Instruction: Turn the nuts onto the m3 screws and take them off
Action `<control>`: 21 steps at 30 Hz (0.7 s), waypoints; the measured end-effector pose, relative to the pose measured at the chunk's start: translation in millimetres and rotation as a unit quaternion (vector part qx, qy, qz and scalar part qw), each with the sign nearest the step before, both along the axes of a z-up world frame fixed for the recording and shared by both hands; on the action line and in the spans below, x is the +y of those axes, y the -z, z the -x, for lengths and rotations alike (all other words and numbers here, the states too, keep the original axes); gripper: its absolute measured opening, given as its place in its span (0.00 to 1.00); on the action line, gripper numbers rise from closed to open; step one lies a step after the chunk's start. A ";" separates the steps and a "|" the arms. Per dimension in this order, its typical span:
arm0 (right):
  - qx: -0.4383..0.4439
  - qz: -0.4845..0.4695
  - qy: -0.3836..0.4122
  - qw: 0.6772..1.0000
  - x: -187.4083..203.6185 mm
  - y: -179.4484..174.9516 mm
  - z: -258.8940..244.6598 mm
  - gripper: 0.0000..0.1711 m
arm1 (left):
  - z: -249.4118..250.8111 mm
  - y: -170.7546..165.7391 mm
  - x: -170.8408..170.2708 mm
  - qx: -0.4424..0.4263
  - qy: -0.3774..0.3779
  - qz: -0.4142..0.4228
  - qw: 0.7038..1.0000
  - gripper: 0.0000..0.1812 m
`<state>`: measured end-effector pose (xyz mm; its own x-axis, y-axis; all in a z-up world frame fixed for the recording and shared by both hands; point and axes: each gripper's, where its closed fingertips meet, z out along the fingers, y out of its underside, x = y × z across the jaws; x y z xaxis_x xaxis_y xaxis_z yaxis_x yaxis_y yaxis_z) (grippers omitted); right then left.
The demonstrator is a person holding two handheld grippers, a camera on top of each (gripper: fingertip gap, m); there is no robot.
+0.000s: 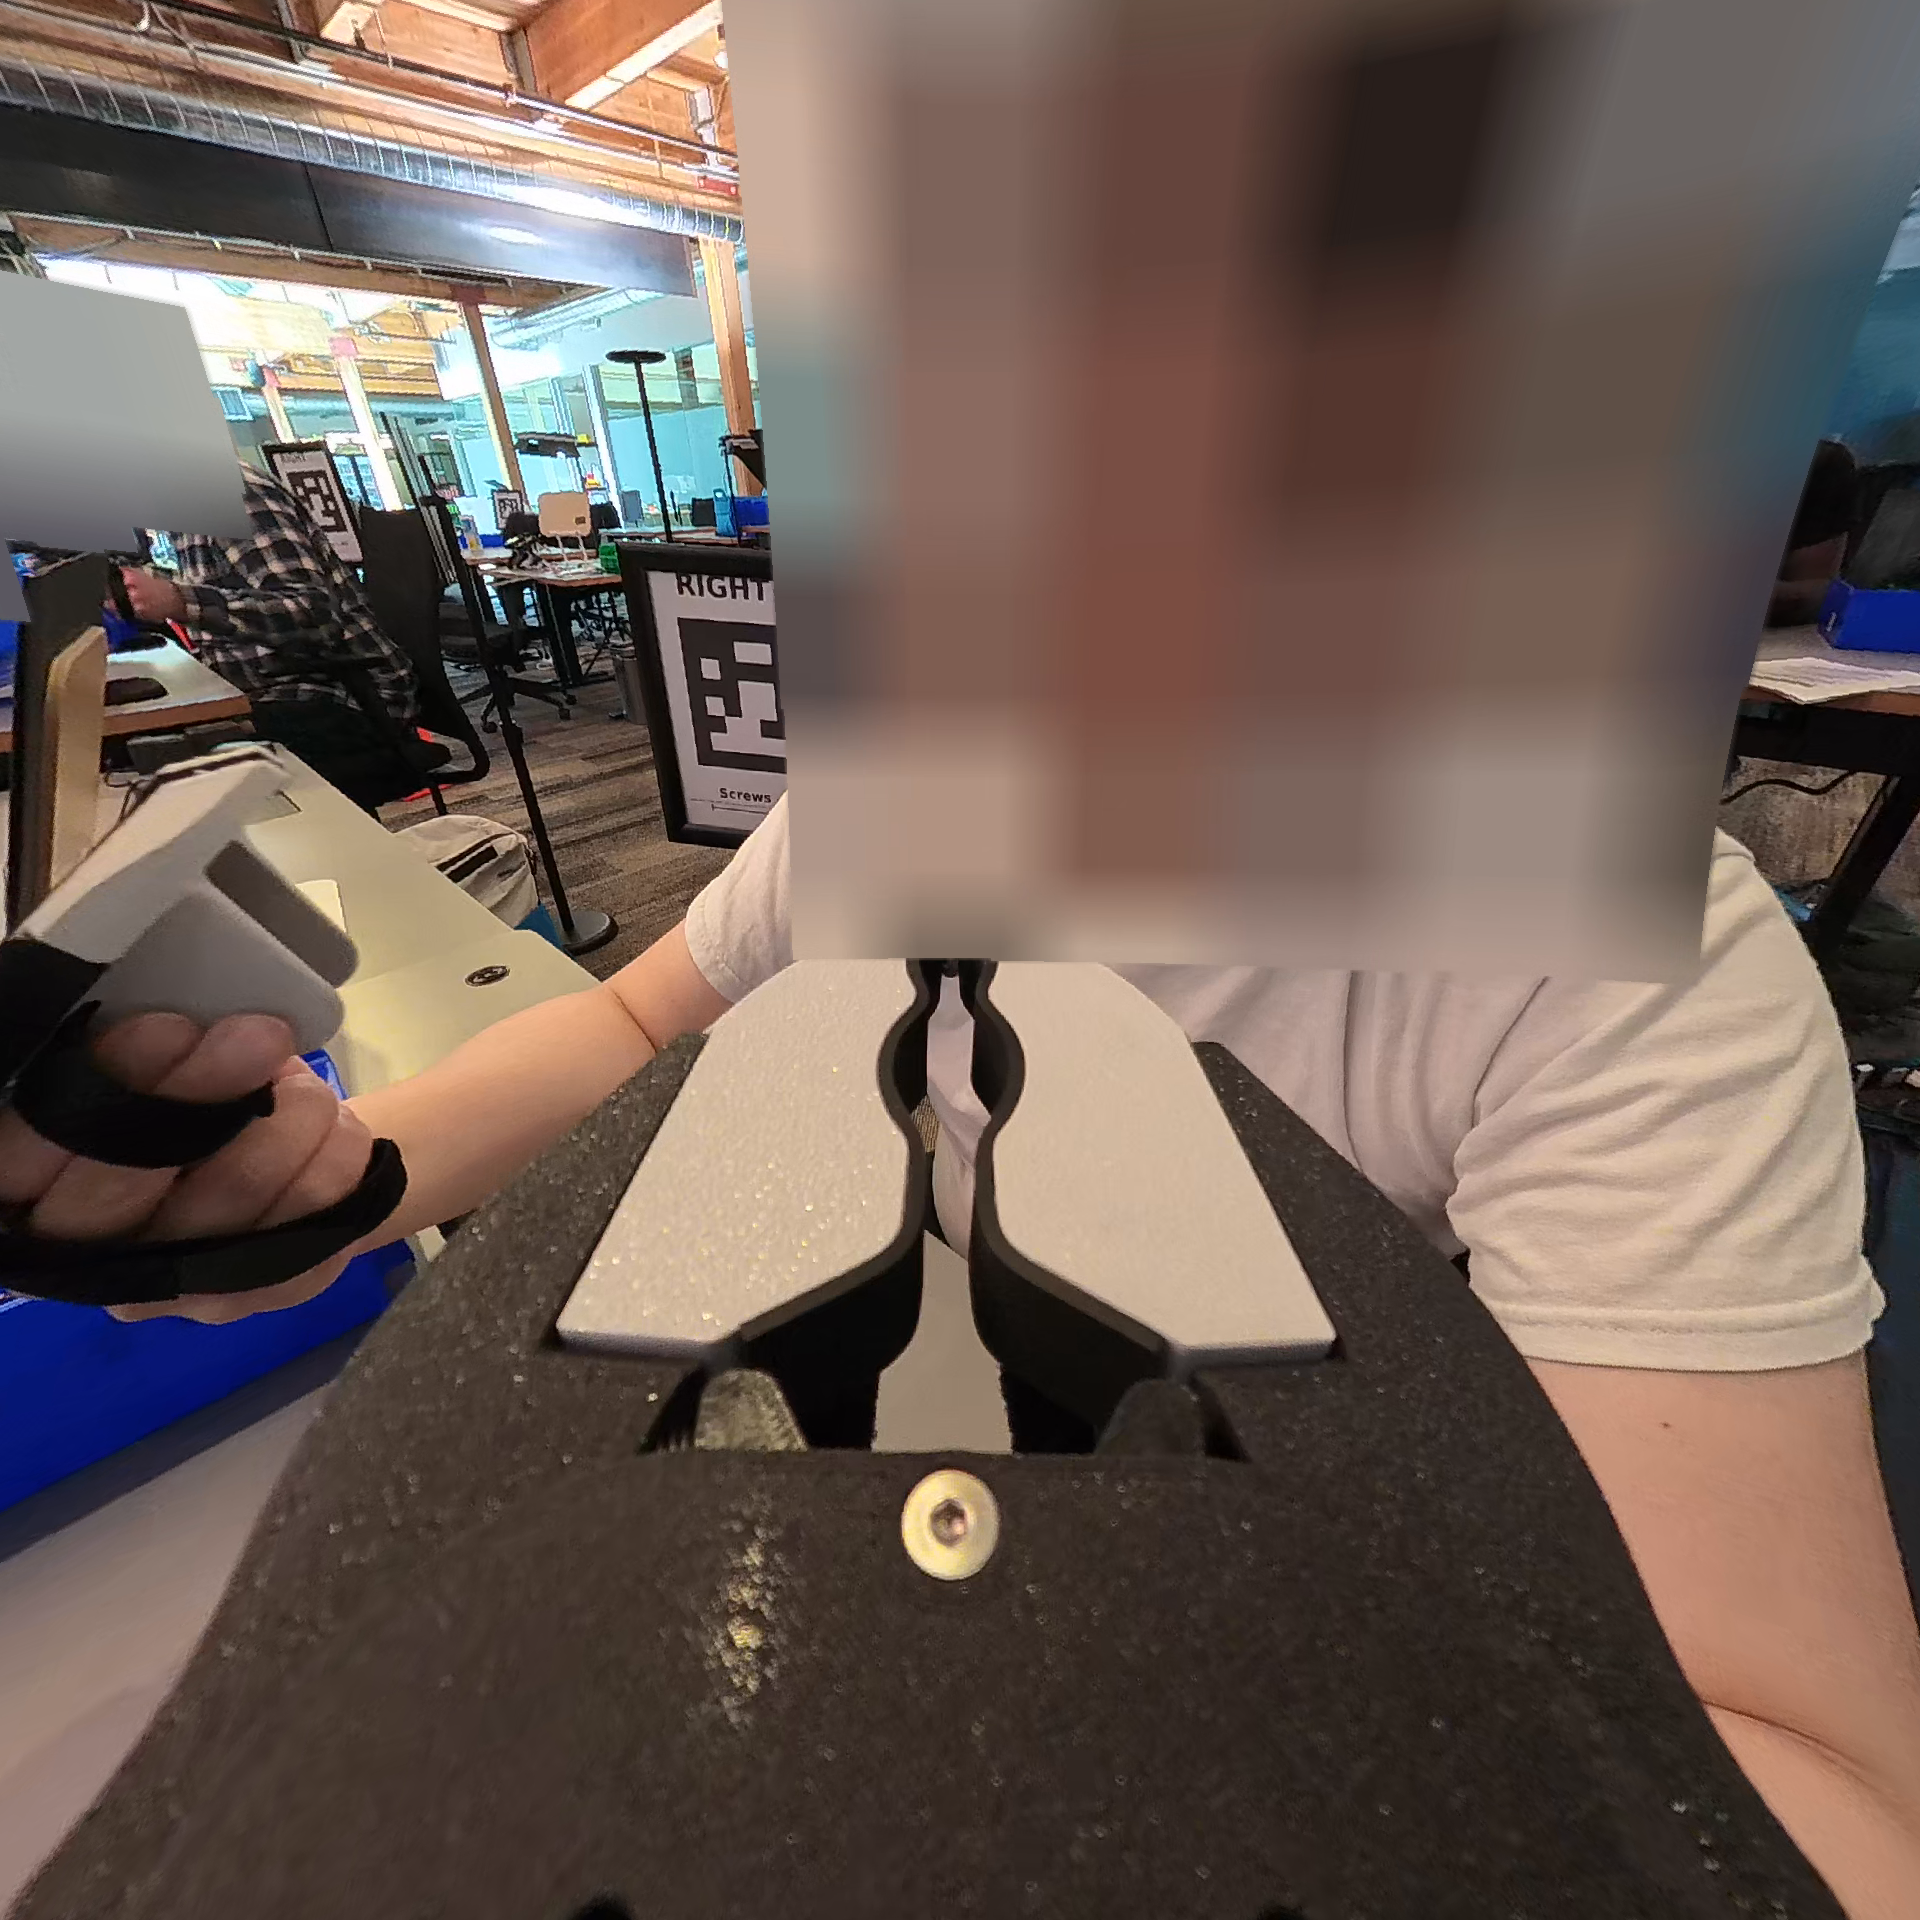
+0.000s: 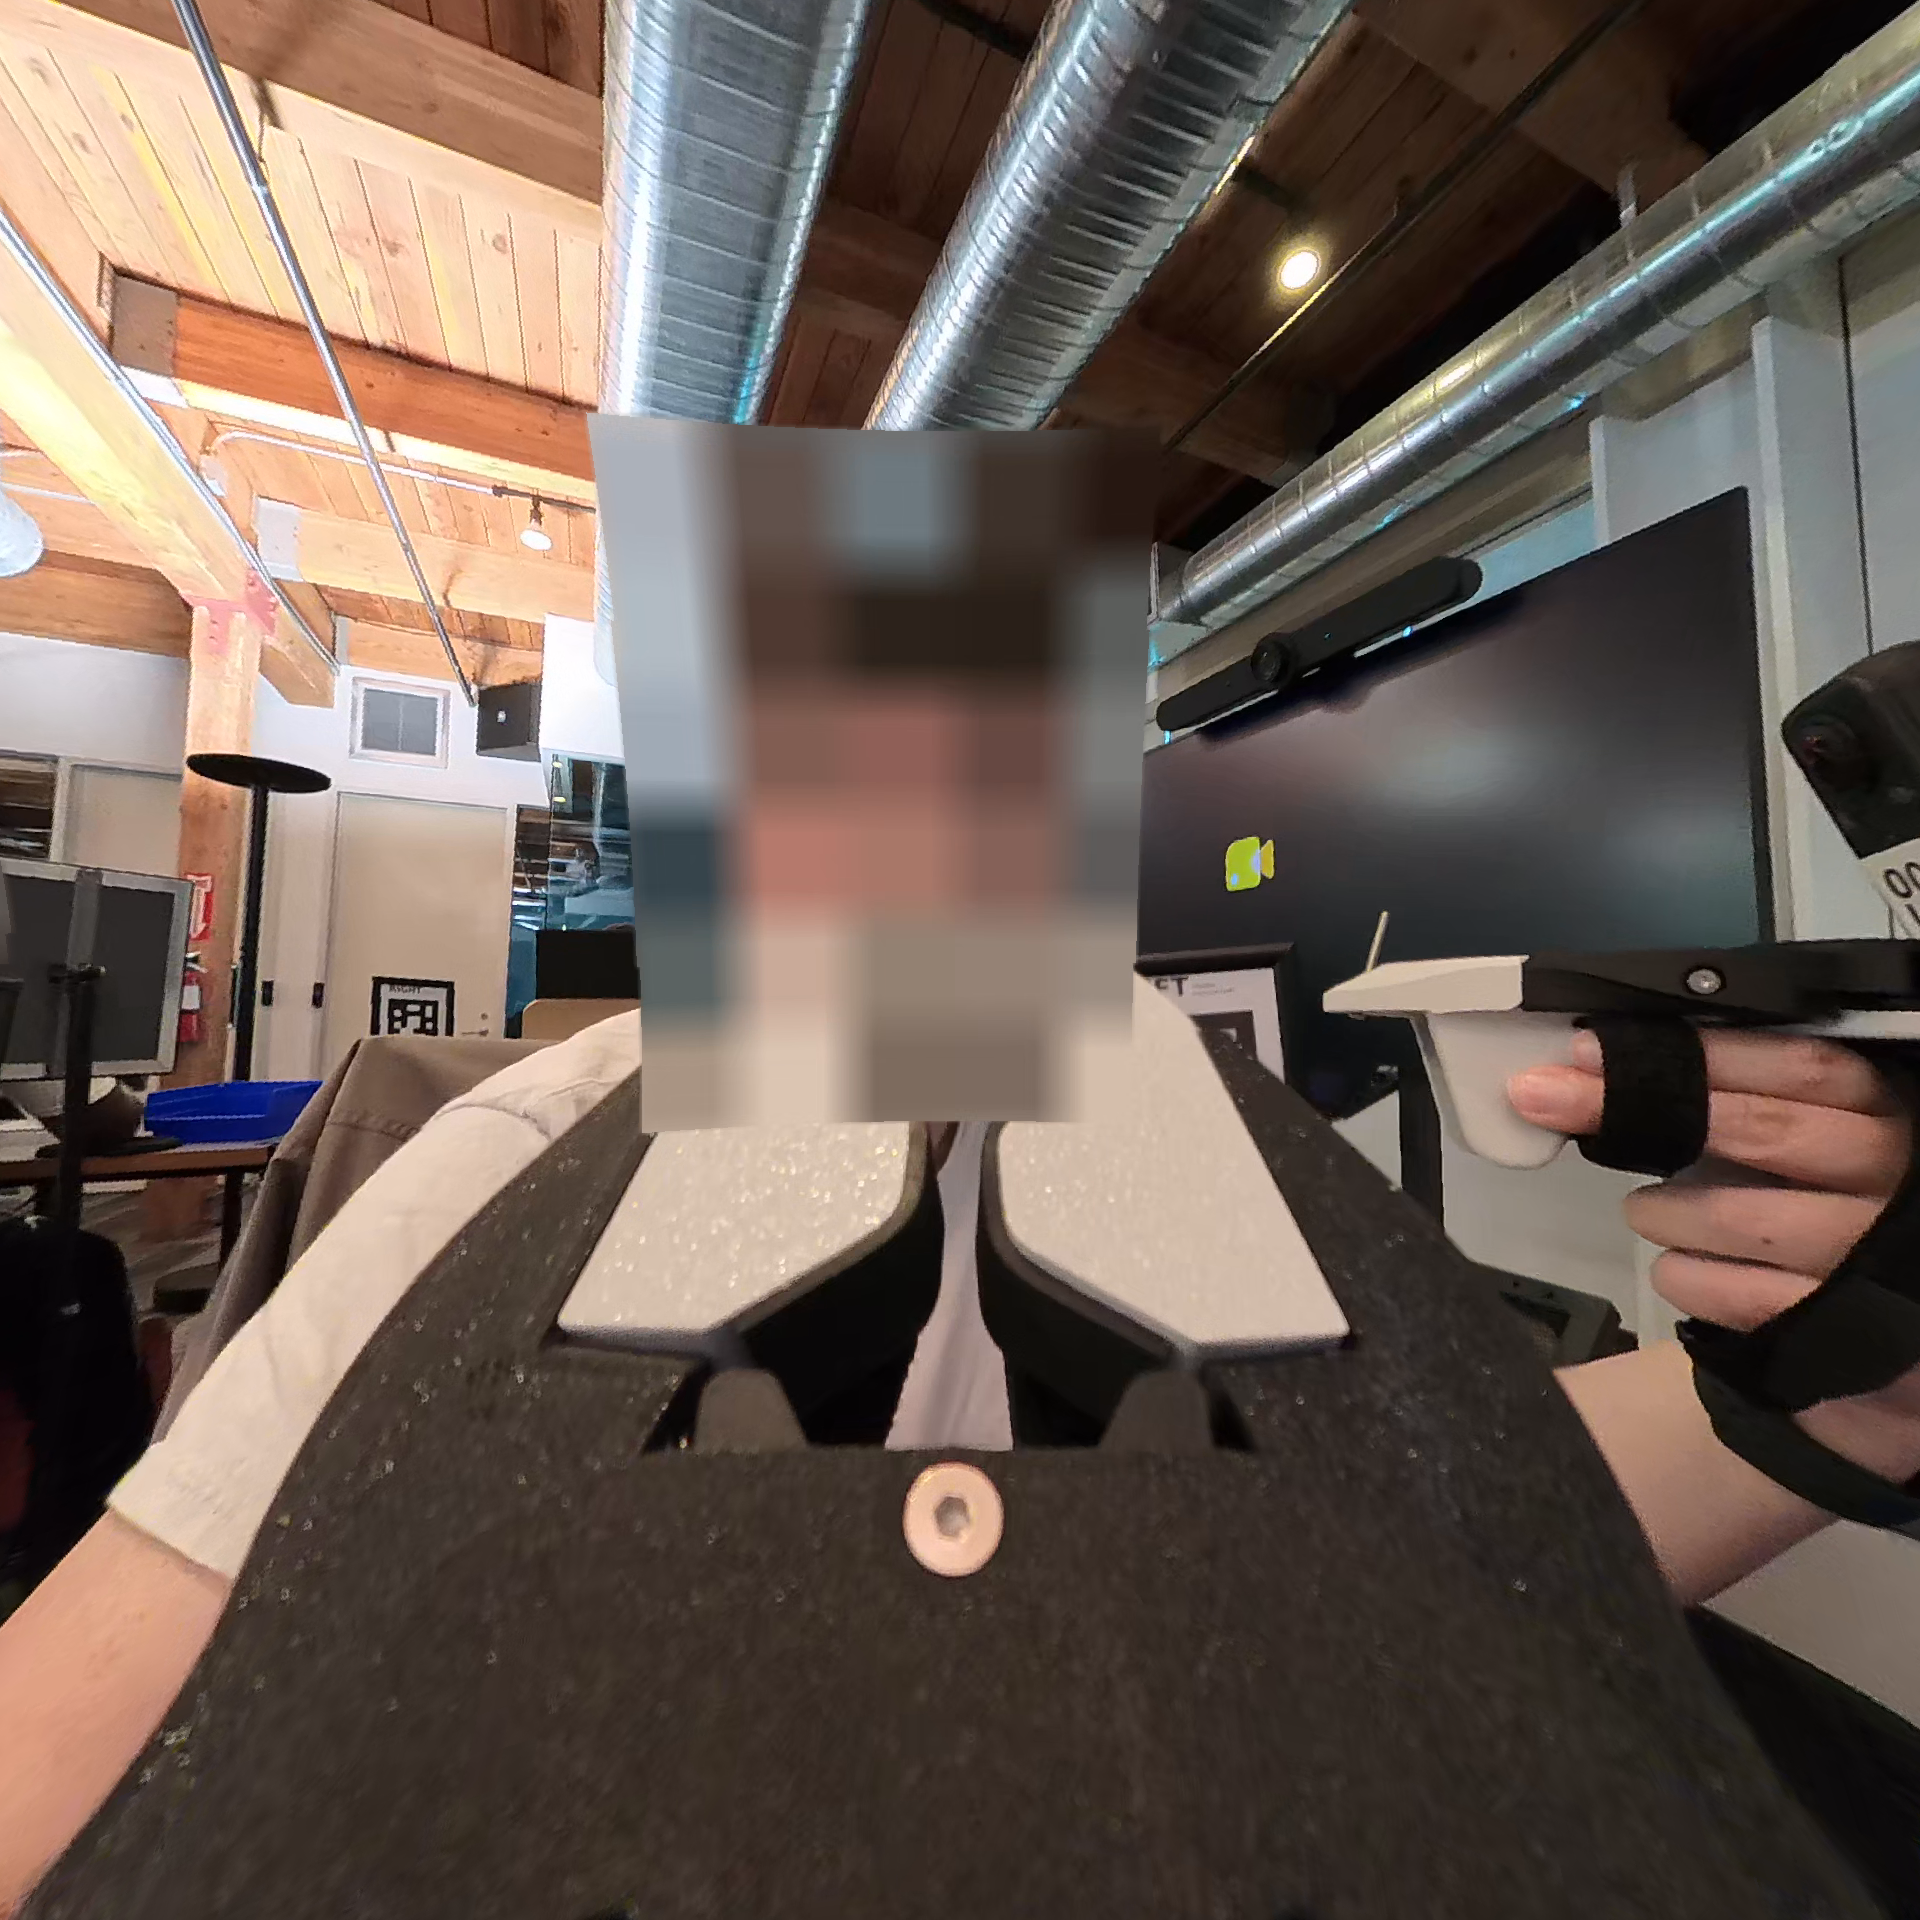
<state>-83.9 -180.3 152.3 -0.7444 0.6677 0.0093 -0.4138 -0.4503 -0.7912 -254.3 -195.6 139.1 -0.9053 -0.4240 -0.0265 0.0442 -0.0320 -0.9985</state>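
Note:
No nuts or screws show in either view. My left gripper (image 1: pixel 951 982) points up at the person holding it, with white fingers (image 1: pixel 769 1153) closed tip to tip on nothing. My right gripper (image 2: pixel 961 1135) also points at the person. Its fingers (image 2: pixel 748 1226) stand close together with nothing between them, and a blurred patch covers the tips. The right gripper's grey handle (image 1: pixel 197 925) shows at the left of the left wrist view, held in a strapped hand. The left gripper's body (image 2: pixel 1621 992) shows at the right of the right wrist view, held the same way.
The person wears a white t-shirt (image 1: pixel 1600 1164). A blue bin (image 1: pixel 156 1382) sits on a white table (image 1: pixel 416 935) at the left. A framed marker sign (image 1: pixel 717 696) stands behind. A large dark monitor (image 2: pixel 1455 779) is at the right. Another person in a plaid shirt (image 1: pixel 281 623) sits at a far desk. Some 20 cm of space lies between my two pairs of fingers.

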 end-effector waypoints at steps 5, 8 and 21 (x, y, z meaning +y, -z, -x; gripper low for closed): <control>-0.038 -0.033 -0.006 0.999 -10.2 10.0 10.8 0.00 | 0.6 0.9 -1.3 0.001 0.000 -0.005 1.000 0.01; -0.057 -0.055 -0.003 0.997 -16.0 16.1 17.1 0.00 | 1.1 1.2 -2.0 0.000 -0.001 -0.009 1.000 0.01; -0.146 -0.095 0.046 0.984 -12.7 39.4 36.5 0.00 | 5.3 1.6 -3.5 -0.004 -0.011 -0.026 1.000 0.01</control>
